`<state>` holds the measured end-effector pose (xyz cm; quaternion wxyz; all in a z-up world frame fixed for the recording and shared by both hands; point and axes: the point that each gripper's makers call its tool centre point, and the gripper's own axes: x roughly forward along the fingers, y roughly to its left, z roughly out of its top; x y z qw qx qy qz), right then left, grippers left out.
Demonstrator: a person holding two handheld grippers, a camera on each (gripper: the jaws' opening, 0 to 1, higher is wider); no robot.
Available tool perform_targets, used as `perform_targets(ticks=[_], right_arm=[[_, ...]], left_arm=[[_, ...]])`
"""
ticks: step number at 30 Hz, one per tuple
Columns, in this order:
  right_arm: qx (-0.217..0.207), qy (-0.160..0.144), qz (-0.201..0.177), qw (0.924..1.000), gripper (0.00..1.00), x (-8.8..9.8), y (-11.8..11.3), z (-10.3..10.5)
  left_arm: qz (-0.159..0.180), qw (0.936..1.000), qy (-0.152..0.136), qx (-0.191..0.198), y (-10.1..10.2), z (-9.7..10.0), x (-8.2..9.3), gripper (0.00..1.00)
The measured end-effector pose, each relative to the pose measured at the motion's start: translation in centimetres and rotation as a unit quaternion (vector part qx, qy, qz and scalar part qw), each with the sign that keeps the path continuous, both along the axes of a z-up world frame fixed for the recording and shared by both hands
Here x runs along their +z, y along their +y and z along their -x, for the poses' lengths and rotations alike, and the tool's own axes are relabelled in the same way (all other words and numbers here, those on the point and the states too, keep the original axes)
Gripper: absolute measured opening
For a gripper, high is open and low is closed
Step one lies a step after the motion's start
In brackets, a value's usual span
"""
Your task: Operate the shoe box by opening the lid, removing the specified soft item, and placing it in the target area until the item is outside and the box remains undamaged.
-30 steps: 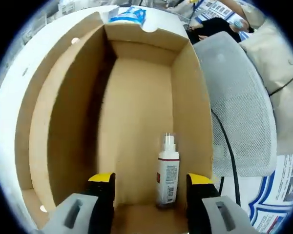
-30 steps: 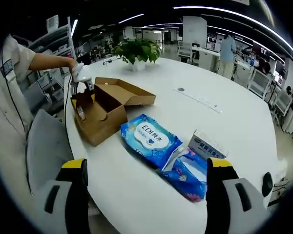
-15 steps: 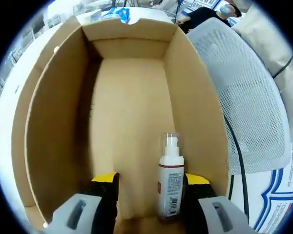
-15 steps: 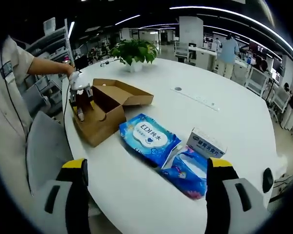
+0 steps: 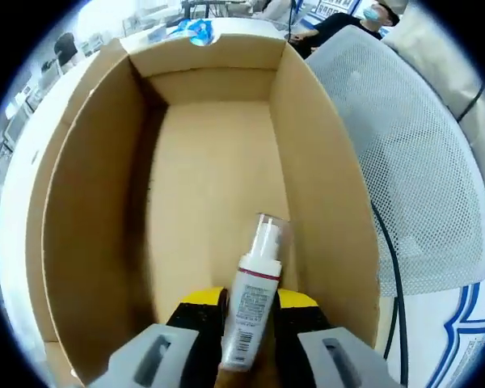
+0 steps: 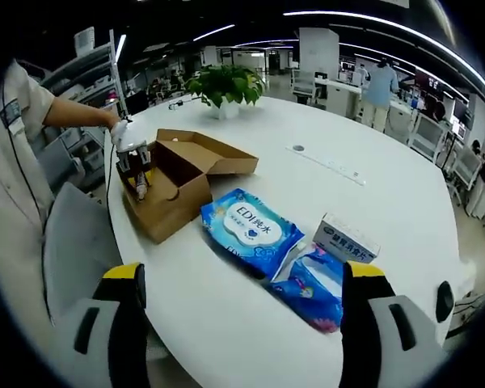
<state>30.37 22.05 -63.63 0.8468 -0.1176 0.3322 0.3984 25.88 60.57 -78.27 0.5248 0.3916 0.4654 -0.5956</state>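
The spray bottle [image 5: 250, 311] sits low centre in the left gripper view inside the open shoe box [image 5: 89, 202], its long axis running up-frame, clamped by the left hand-held gripper [image 5: 249, 305], while the spread-jawed right hand-held gripper [image 6: 241, 283] hangs well apart over the counter [image 6: 364, 186].

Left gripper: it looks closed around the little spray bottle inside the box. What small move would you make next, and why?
Probably lift straight up and out. The left gripper has its yellow-tipped jaws shut on the spray bottle, which leans inside the open shoe box, near its right wall. A vertical lift should keep bottle and jaws off the cardboard. The white table near the blue wipes pack looks free for placing.
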Motion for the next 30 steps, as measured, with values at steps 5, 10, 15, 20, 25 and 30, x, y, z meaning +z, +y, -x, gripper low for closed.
perform_targets(ticks=[5, 10, 15, 20, 25, 30], right_arm=[[0.006, -0.004, -0.001, 1.0000, 0.96, 0.1, 0.3, 0.2], [0.013, -0.014, -0.014, 0.9997, 0.96, 0.7, 0.7, 0.2], [0.026, -0.025, -0.027, 0.9990, 0.91, 1.3, 1.5, 0.4], [0.042, -0.038, -0.037, 0.9977, 0.86, 1.8, 2.6, 0.6], [0.059, -0.042, -0.038, 0.9967, 0.72, 1.9, 3.4, 0.8], [0.081, -0.053, -0.033, 0.9948, 0.66, 1.8, 4.6, 1.0]], left_arm=[[0.006, 0.9999, -0.008, 0.013, -0.6, -0.3, 0.1, 0.20], [0.009, 0.9996, -0.018, 0.022, -0.7, -0.8, 0.2, 0.19], [0.020, 0.9989, -0.022, 0.035, -1.2, -1.1, 0.8, 0.19], [0.038, 0.9978, -0.043, 0.032, -2.4, -1.6, 2.0, 0.19], [0.056, 0.9952, -0.050, 0.063, -3.7, -2.4, 3.4, 0.19], [0.075, 0.9915, -0.041, 0.098, -4.9, -2.7, 4.4, 0.19]])
